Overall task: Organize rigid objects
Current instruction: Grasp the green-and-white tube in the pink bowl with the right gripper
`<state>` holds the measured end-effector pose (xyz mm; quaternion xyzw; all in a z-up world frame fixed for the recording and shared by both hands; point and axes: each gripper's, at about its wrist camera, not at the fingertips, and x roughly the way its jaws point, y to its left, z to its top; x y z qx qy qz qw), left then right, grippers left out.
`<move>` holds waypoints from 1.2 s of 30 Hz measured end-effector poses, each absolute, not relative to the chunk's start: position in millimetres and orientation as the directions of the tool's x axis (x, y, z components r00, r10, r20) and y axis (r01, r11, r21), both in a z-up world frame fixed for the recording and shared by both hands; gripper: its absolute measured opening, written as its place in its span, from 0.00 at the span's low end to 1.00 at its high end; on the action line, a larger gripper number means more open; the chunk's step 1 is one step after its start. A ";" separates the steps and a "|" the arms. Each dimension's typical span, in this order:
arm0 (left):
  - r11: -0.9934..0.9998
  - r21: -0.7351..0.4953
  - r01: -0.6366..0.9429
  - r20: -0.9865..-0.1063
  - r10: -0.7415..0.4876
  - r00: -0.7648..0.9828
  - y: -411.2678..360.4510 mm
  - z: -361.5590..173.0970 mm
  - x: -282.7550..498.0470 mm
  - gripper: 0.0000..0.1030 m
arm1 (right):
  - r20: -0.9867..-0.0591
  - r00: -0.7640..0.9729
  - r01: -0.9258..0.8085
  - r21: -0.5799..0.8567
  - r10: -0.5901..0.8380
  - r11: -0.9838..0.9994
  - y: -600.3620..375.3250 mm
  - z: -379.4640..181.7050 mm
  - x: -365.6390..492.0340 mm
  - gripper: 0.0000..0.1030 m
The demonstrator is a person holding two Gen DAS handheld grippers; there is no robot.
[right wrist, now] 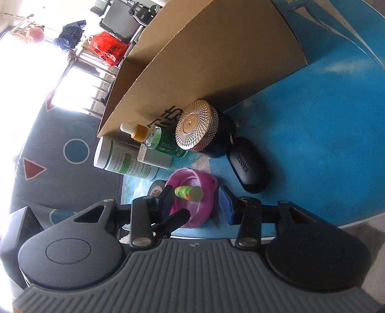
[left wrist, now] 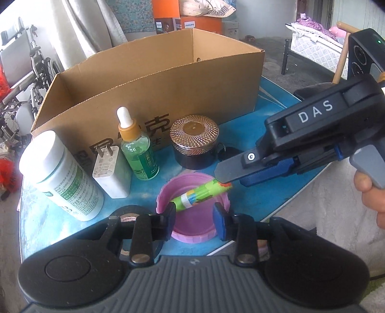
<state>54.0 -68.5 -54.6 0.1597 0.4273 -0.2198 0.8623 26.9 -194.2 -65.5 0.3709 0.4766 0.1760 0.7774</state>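
Blue tabletop [left wrist: 276,134]: both claws part-open, gripping nothing; right claw [right wrist: 196,201] should straddle green plastic tube [right wrist: 189,192] squarely inside pink round lid [right wrist: 207,183]

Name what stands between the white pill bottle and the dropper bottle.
A white charger plug stands upright between the white pill bottle and the dropper bottle, seen in the left wrist view.

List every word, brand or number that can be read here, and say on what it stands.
"DAS": right gripper, on its body.
"PHILIPS": orange box behind the cardboard box.
"YADEA": black key fob.
"克": cardboard box front; its other characters are partly hidden.
White bottle, dropper bottle, charger: print too small.
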 end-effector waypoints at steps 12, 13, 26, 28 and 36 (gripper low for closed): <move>0.829 0.166 0.534 -0.797 -0.207 0.568 -78.5 -59.4 58.6 0.33 | -0.633 0.492 0.057 0.708 0.597 0.704 -185.9 -59.9 53.1 0.30; 0.827 0.171 0.536 -0.795 -0.205 0.571 -79.4 -59.7 58.6 0.34 | -0.634 0.491 0.055 0.707 0.597 0.705 -186.0 -59.6 53.1 0.30; 0.825 0.175 0.538 -0.785 -0.213 0.582 -83.1 -58.7 60.6 0.15 | -0.645 0.507 -0.005 0.661 0.572 0.750 -169.0 -54.5 56.4 0.20; 0.822 0.177 0.541 -0.783 -0.216 0.584 -83.4 -58.0 60.1 0.15 | -0.641 0.510 -0.008 0.664 0.574 0.748 -167.9 -54.1 56.8 0.20; 0.809 0.193 0.555 -0.762 -0.232 0.604 -85.7 -59.3 44.0 0.14 | -0.615 0.540 -0.008 0.679 0.575 0.734 -166.5 -56.8 64.0 0.22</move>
